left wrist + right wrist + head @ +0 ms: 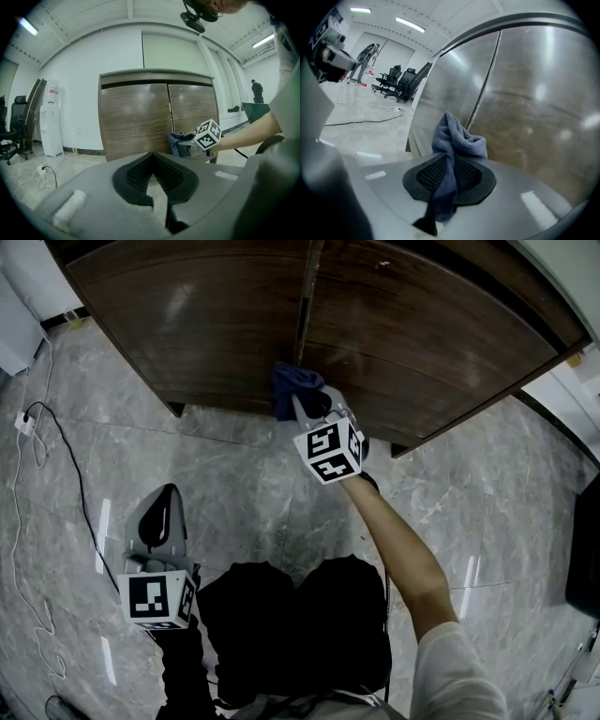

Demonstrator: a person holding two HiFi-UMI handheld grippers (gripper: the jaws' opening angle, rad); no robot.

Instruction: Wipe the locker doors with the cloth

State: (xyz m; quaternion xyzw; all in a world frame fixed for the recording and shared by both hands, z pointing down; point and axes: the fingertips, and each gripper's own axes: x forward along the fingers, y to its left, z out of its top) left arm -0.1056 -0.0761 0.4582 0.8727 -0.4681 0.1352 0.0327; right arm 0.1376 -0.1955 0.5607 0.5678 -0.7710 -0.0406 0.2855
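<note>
The locker is dark brown wood with two doors, a left door (216, 315) and a right door (422, 324), and a seam between them. A dark blue cloth (292, 385) is bunched against the lower part of the doors near that seam. My right gripper (305, 401) is shut on it. In the right gripper view the cloth (457, 138) runs between the black pads (429, 176) and bulges out ahead of the gripper, close to the door (534, 117). My left gripper (161, 498) hangs back over the floor, jaws together and empty. The left gripper view shows the cloth (176, 143) from afar.
A white cable with a plug block (23, 423) trails over the grey marble floor at the left. A white water dispenser (50, 119) and office chairs (14, 129) stand left of the locker. A dark object (586, 549) is at the right edge. A person (256, 90) stands far off.
</note>
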